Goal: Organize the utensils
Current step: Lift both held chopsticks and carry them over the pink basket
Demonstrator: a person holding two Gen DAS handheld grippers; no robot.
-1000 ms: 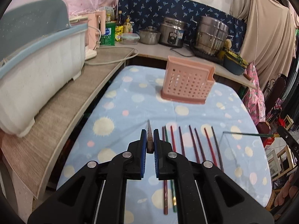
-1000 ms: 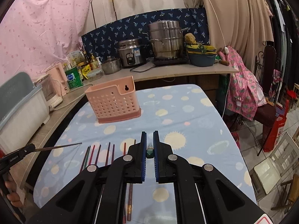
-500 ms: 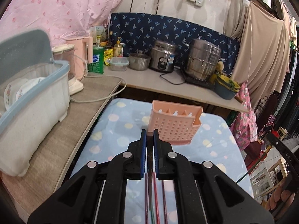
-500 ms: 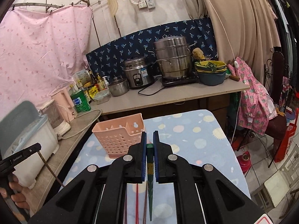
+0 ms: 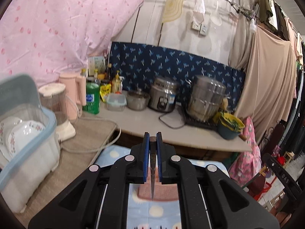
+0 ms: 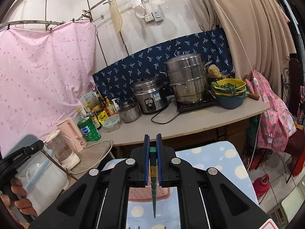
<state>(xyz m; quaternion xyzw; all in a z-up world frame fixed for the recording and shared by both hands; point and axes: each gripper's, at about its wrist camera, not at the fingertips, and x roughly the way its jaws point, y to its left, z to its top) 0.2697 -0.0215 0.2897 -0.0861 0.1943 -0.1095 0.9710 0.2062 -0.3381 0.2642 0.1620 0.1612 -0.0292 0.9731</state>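
Observation:
My left gripper (image 5: 152,139) is shut on a dark brown chopstick (image 5: 152,173) that hangs point down between the fingers. Its tip is over the pink perforated utensil basket (image 5: 164,192), which shows only partly below the jaws. My right gripper (image 6: 152,141) is shut on a green chopstick (image 6: 154,196), also point down, with the same pink basket (image 6: 141,193) behind it. The basket stands on the blue dotted tablecloth (image 6: 219,158). The ends of other chopsticks (image 5: 152,227) barely show at the bottom edge of the left wrist view.
A counter (image 5: 144,120) beyond the table holds a rice cooker (image 5: 164,97), a steel steamer pot (image 6: 186,80), bowls, bottles and a green detergent bottle (image 5: 92,99). A plastic dish box with plates (image 5: 22,139) stands at the left. Clothes hang at the right.
Both grippers have risen and tilted upward with their chopsticks; the view swung from the tabletop to the counter and wall. The chopsticks now hang point down over the basket.

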